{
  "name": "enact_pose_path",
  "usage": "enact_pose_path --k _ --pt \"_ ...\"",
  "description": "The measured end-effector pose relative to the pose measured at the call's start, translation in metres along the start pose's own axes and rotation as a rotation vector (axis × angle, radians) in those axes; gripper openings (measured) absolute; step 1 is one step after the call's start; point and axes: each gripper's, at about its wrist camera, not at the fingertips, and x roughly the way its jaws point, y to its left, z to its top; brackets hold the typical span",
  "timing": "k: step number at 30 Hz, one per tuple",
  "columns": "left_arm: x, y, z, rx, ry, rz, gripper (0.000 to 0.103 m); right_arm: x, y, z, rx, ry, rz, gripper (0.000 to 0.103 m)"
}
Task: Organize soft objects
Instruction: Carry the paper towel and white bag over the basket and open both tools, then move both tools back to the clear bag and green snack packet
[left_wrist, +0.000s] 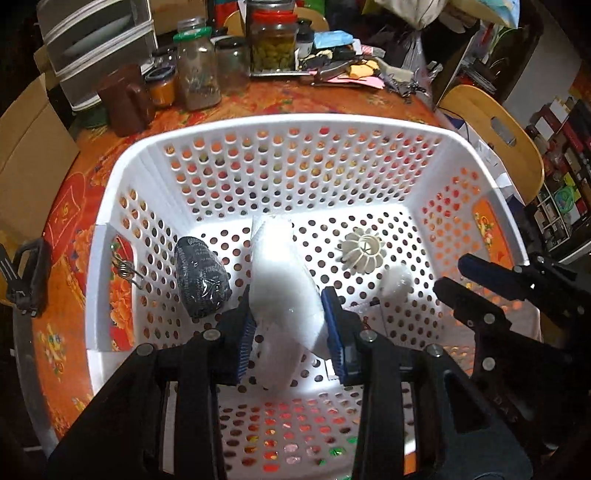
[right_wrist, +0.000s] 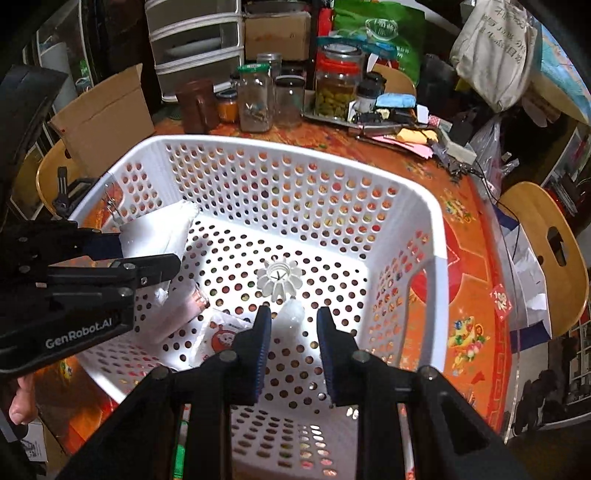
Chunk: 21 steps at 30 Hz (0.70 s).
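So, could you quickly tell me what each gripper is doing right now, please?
Left gripper: shut on the white soft pack, over the basket.
Right gripper: open, holding nothing, small white wad just ahead.

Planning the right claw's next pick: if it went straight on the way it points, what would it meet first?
Probably the small white fluffy lump on the basket floor, lying between the open right claw fingers; the ribbed white ball sits just beyond. Depth is uncertain.

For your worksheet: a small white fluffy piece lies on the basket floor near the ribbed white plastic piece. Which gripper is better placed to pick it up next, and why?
The right gripper. Its jaws stand open with nothing between them, and the small fluffy piece sits just ahead of them. The left gripper is occupied, shut on the white soft pack over the basket.
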Motion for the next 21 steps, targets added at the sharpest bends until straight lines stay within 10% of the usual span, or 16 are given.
enact_pose_path --k 12,21 --pt "-0.001 0.009 0.002 -0.033 -0.019 -0.023 0.073 -0.014 -0.003 -0.002 0.021 -0.050 0.064 0.025" --pt "-0.044 0.013 -0.003 -0.011 -0.122 -0.034 0.083 -0.055 -0.004 -0.016 0.033 -0.150 0.113 0.071"
